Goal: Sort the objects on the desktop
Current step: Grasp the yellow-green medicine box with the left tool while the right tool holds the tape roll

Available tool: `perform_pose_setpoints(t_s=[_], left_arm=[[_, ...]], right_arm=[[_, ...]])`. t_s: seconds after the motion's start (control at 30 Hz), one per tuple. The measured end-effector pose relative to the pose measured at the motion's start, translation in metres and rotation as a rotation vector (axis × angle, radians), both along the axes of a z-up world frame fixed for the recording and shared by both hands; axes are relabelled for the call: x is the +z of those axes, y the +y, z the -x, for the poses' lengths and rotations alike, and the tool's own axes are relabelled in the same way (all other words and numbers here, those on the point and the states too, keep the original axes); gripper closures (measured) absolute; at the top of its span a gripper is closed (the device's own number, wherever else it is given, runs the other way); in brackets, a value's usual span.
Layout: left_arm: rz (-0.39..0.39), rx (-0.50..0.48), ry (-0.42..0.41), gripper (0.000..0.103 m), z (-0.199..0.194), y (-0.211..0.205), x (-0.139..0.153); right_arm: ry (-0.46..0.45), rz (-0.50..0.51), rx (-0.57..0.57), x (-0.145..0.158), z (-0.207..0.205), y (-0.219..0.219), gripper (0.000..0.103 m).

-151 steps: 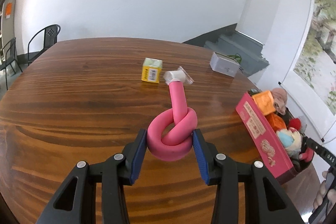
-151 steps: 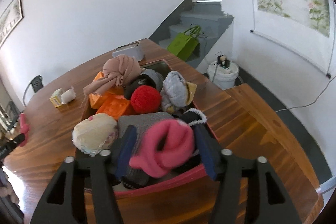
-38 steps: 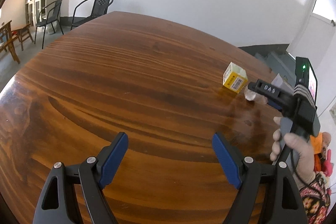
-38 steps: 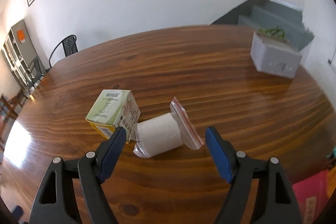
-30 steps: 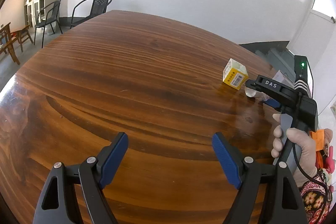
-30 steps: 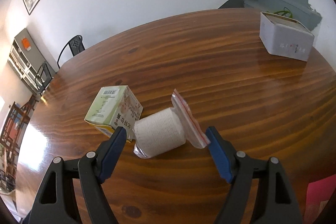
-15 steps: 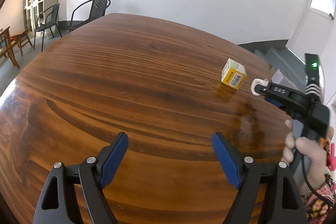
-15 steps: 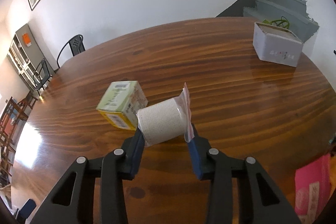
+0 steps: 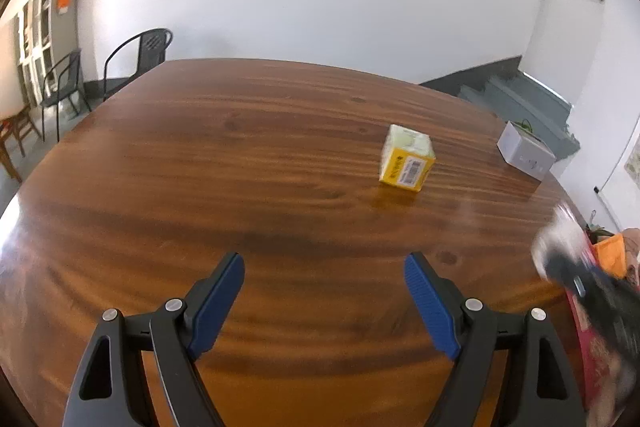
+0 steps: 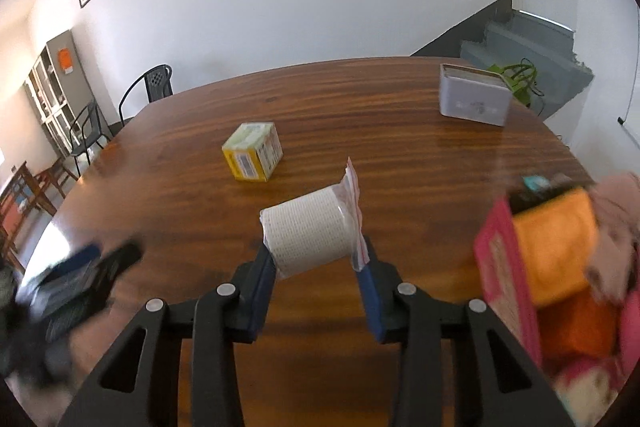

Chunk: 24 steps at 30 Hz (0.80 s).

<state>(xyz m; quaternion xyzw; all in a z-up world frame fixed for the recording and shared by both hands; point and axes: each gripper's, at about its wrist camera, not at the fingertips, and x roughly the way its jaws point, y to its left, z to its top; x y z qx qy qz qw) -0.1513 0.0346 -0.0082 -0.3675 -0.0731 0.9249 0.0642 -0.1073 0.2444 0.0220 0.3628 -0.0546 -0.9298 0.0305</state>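
right gripper (image 10: pixel 316 263) is pinched on the bagged gauze roll (image 10: pixel 308 229), lifted clear of the table (image 10: pixel 360 115); roll's long axis runs crosswise between the 2 blue pads (image 10: pixel 262 277), so the pads press on its flat ends, with the red-edged zip bag flap (image 10: pixel 352 187) sticking up on the right side; the relation that matters: the pink bin (image 10: pixel 506 267) sits to the right of the held roll and a bit nearer the camera, already stuffed with orange blocks (image 10: pixel 556 247) and soft toys, so my read is the carry goes rightward and the drop needs a gap on top of that pile; right hand is plainly the nearer one to the bin; left gripper (image 9: pixel 324 291) hovers spread wide over bare wood, holding nothing; its closest candidate is the yellow box (image 9: pixel 407 163), ahead and slightly right of it, standing well apart from the fingers; grey tin (image 9: pixel 526 151) sits farther back near the table's right edge; hard to read: the bin and its contents are motion-blurred in the right wrist view and cut by the frame edge, so free room inside can't be judged; in the left wrist view the right gripper is a dark smear at the far right with a white blur at its tip; the dark smear at lower left of the right wrist view is probably the left gripper, can't confirm.
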Motion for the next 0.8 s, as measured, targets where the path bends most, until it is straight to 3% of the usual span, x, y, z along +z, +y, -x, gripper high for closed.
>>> perform_pose_setpoints(t_s=[0.3,0.67,0.73,0.8], left_arm=[[0.000,-0.099,0.012,0.019,0.069,0.064,0.006],[0.137,-0.182,-0.036,0.019,0.137,0.102,-0.016],[0.120,-0.188,-0.054,0.020,0.144,0.100,-0.017],[0.110,-0.197,-0.064,0.044,0.147,0.099,-0.018]], right_arm=[[0.021,0.038,0.058,0.004,-0.049,0.014,0.061],[0.004,0.115,0.081,0.004,-0.052,0.020,0.061],[0.009,0.116,0.084,0.005,-0.053,0.019,0.061],[0.007,0.117,0.083,0.004,-0.053,0.019,0.061]])
